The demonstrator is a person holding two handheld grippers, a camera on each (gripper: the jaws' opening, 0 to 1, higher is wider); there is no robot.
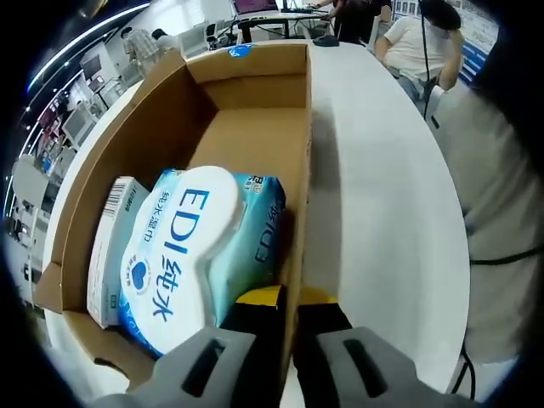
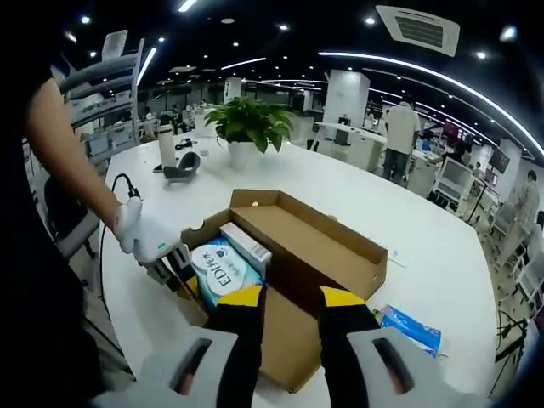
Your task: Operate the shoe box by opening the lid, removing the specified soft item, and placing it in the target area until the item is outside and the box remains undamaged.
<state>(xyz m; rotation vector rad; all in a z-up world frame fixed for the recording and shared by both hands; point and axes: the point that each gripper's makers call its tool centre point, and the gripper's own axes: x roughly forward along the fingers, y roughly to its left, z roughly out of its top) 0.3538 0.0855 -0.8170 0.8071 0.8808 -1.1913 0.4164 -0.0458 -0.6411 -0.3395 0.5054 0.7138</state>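
An open cardboard shoe box lies on the white table. Inside it sit a blue-and-white soft wipes pack marked EDI and a slim white carton beside it. My left gripper straddles the box's side wall at the near corner, one yellow-tipped jaw inside and one outside, shut on the wall. From the right gripper view, the box has its lid flap folded out flat, and the wipes pack lies at its left end. My right gripper hovers open above the flap, holding nothing.
A person's gloved hand holds the left gripper at the box's left end. A blue packet lies on the table to the right. A potted plant, a bottle and a dark object stand at the far side. People sit beyond the table.
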